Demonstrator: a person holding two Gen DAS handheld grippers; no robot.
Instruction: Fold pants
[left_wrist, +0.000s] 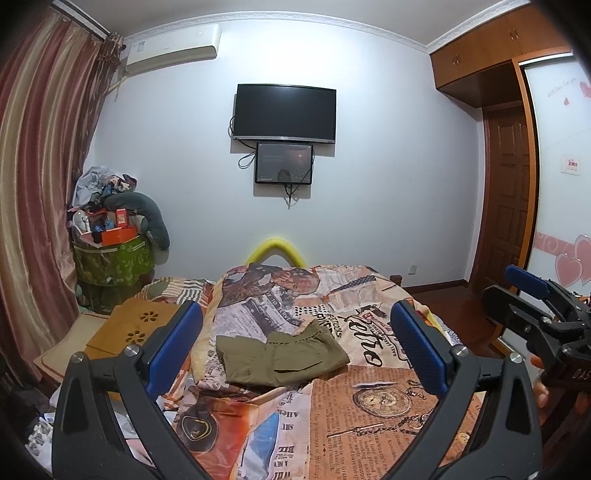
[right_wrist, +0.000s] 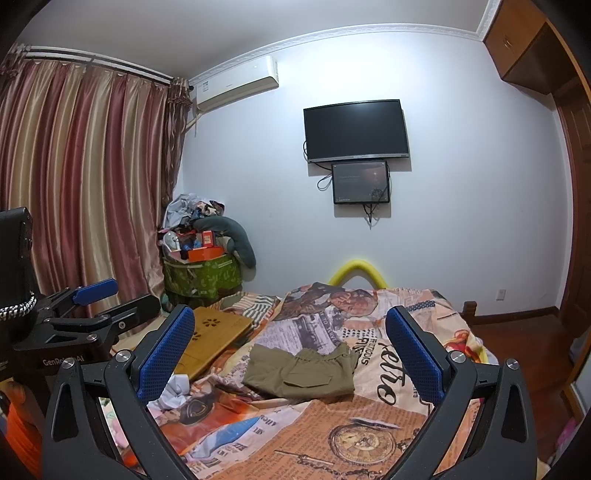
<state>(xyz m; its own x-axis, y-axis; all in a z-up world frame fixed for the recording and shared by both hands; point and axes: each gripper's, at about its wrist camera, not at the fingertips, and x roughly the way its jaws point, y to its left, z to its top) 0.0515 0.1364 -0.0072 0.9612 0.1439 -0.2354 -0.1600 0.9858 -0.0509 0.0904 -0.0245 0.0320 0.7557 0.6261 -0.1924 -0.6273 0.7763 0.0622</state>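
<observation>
Olive pants (left_wrist: 282, 360) lay folded into a compact rectangle on the newspaper-print bedspread (left_wrist: 373, 402), mid-bed. Left gripper (left_wrist: 295, 347) and right gripper (right_wrist: 290, 350) both had jaws spread wide, holding nothing, raised clear of the pants and not touching them

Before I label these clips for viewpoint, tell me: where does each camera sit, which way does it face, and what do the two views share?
Left wrist: on the left tool, raised over the newspaper-print bedspread, facing the wall-mounted black television; its own open blue-padded fingers show, with the right tool at the right edge.
Right wrist: on the right tool, facing the same wall; the left tool shows at the left edge.
Shared: folded olive-green pants lying on the bedspread, television, striped curtains.
</observation>
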